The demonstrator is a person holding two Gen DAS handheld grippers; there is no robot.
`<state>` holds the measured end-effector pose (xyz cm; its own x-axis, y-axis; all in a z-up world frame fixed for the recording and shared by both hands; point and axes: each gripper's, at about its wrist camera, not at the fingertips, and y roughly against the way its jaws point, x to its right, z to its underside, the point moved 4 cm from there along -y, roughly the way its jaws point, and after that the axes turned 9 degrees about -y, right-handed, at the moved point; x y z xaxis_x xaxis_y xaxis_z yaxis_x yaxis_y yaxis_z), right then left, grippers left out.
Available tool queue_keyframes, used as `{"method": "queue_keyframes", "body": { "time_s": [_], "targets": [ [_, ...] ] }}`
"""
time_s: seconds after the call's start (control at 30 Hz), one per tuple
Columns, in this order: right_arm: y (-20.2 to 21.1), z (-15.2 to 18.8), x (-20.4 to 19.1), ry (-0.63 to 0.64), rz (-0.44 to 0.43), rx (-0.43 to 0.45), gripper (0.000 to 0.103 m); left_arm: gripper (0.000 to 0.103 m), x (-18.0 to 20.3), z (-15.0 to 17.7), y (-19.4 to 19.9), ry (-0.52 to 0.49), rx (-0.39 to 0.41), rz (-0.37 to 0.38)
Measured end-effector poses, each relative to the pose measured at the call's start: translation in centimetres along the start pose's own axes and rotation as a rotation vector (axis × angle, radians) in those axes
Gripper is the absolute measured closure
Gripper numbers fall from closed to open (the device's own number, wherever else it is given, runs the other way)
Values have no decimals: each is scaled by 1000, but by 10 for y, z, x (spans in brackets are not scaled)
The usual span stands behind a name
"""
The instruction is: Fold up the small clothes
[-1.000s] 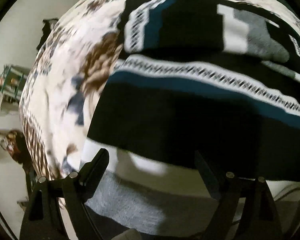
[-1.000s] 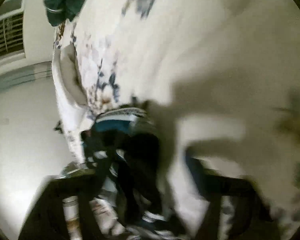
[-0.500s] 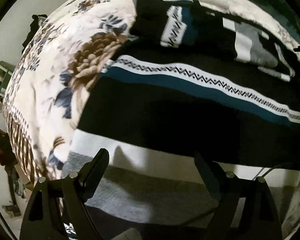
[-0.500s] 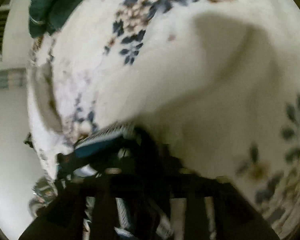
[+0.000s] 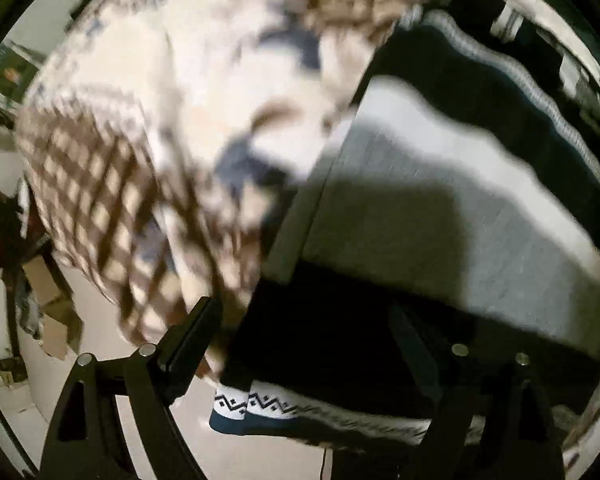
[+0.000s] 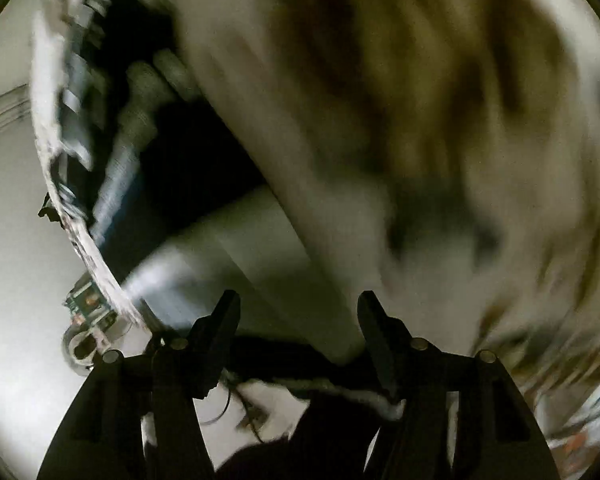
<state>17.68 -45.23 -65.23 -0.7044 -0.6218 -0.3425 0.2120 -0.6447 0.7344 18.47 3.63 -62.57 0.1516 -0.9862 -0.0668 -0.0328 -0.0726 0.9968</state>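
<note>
A knitted garment [image 5: 440, 208] with black, grey, white and teal bands and a zigzag trim lies on a floral bedspread [image 5: 172, 92]. In the left wrist view my left gripper [image 5: 304, 316] is open, its jaws wide apart over the garment's black band near the hem at the bed's edge. In the right wrist view my right gripper [image 6: 298, 304] is open over the garment's grey band [image 6: 260, 260], with nothing between its fingers. Both views are blurred by motion.
The bedspread's checked border [image 5: 100, 184] hangs over the bed's edge. Pale floor [image 5: 16, 392] and cardboard boxes [image 5: 52, 304] lie below at the left. Floral bedding [image 6: 440, 120] fills the right wrist view's right side.
My left gripper has swung toward the near-left corner of the garment at the bed's edge. My right gripper, shut on the garment before, has let go and opened over the grey band.
</note>
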Motion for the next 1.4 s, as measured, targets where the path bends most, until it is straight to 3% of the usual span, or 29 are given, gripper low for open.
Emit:
{"method": "queue_keyframes", "body": {
  "time_s": [0.03,0.1,0.13,0.17,0.23,0.33,0.43,0.53,0.57,0.6,0.63,0.67,0.7,0.8,0.93,1.07,1.13,1.23,1.4],
  "targets": [
    [-14,9,11,-16,15,-23,40,23,0,5,-5,-2,-5,25],
    [-37,25,26,-14,22,-30,42,79,3,12,-6,-11,25,74],
    [-44,33,28,-1,14,-23,65,92,6,16,-5,-24,34,65],
    [-47,40,29,13,12,-12,92,97,8,19,-1,-37,49,67],
    [-46,55,29,24,23,28,96,97,4,26,10,-39,97,55],
    [-23,64,37,25,104,153,96,96,-5,39,5,-6,77,108],
    [-27,57,33,5,135,92,95,93,-11,36,13,39,37,177],
    [-22,56,-8,78,191,27,75,85,-20,29,33,107,2,198],
    [-11,56,-30,128,202,38,66,83,-25,25,42,140,13,207],
    [-1,55,-44,159,192,50,50,76,-29,22,50,175,23,225],
    [10,53,-64,197,178,63,43,69,-31,17,56,213,28,245],
    [19,50,-81,225,167,69,43,56,-33,10,63,258,38,271],
    [28,44,-108,264,150,72,43,49,-35,1,69,295,55,299],
    [43,26,-184,398,130,85,43,49,-27,-43,79,363,125,376],
    [46,1,-305,636,125,142,43,49,-5,-127,75,409,214,460],
    [9,-22,-423,809,102,159,43,49,8,-210,46,489,267,566],
    [-5,-44,-457,820,103,154,43,49,13,-239,24,535,257,636],
    [-43,-67,-502,821,143,144,43,49,18,-263,1,539,222,671],
    [-88,-93,-525,787,144,86,43,51,18,-259,-15,474,190,648]
  ]
}}
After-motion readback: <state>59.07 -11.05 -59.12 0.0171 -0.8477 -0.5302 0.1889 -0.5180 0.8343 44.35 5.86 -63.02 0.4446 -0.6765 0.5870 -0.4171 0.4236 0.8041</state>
